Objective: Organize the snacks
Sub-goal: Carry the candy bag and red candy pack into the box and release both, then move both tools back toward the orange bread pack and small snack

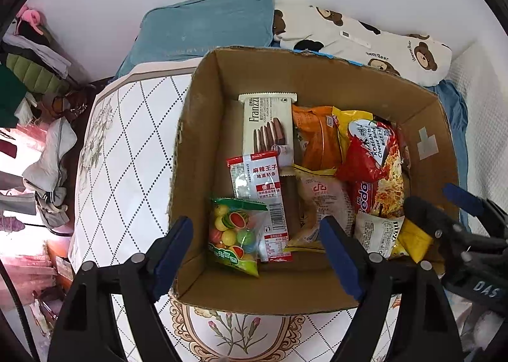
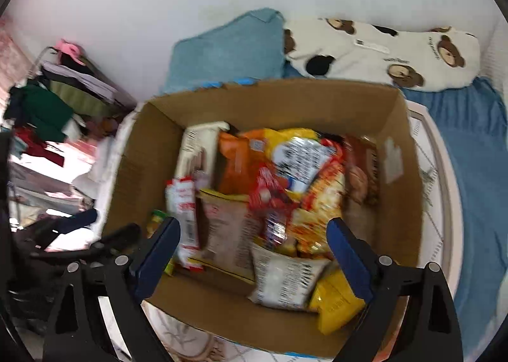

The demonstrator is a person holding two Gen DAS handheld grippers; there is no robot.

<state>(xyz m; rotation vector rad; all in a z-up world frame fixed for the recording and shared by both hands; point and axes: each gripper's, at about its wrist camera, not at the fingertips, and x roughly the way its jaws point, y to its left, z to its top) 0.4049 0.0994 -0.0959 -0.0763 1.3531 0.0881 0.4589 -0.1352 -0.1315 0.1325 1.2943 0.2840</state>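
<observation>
Snacks [image 1: 279, 177] in box [image 1: 254, 70] below both tongs [image 1: 254, 244] [image 2: 254, 247], spread, empty.

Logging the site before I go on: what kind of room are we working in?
Most likely a bedroom. The cardboard box of snacks sits on a quilted mattress, with a bear-print pillow against the wall and clothes piled at the left.

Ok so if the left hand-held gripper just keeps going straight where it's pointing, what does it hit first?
Most likely the snacks in the cardboard box. The left hand-held gripper, open and empty, points down into it, at the candy bag and the red-and-white spicy strip packet. Depth is hard to judge in this fisheye view.
</observation>
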